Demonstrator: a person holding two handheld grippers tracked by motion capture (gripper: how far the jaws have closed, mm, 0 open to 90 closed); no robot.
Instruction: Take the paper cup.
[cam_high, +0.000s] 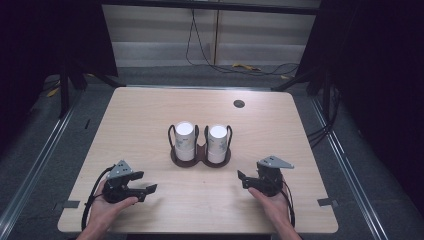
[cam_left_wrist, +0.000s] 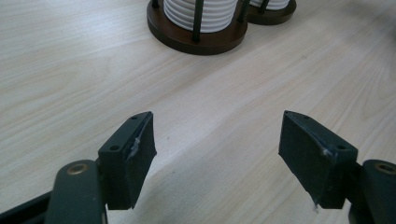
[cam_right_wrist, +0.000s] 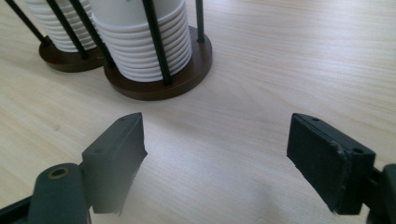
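Note:
A dark brown double cup holder (cam_high: 201, 161) with black wire posts stands at the middle of the wooden table (cam_high: 140, 120). It carries two stacks of white cups, the left stack (cam_high: 184, 141) and the right stack (cam_high: 217, 144). My left gripper (cam_high: 145, 183) rests low near the front left, open, with nothing between its jaws. In the left gripper view the gripper (cam_left_wrist: 217, 137) faces the left stack (cam_left_wrist: 208, 14) on its base (cam_left_wrist: 187, 42). My right gripper (cam_high: 243, 180) sits at the front right, also open and empty. From the right gripper view the gripper (cam_right_wrist: 217, 140) looks at the right stack (cam_right_wrist: 144, 53).
A round cable hole (cam_high: 239, 104) lies in the table's far right part. Grey tape pieces mark the front corners (cam_high: 327, 202). Bare wood separates both grippers from the holder. Cables (cam_high: 250, 67) trail on the floor behind the table.

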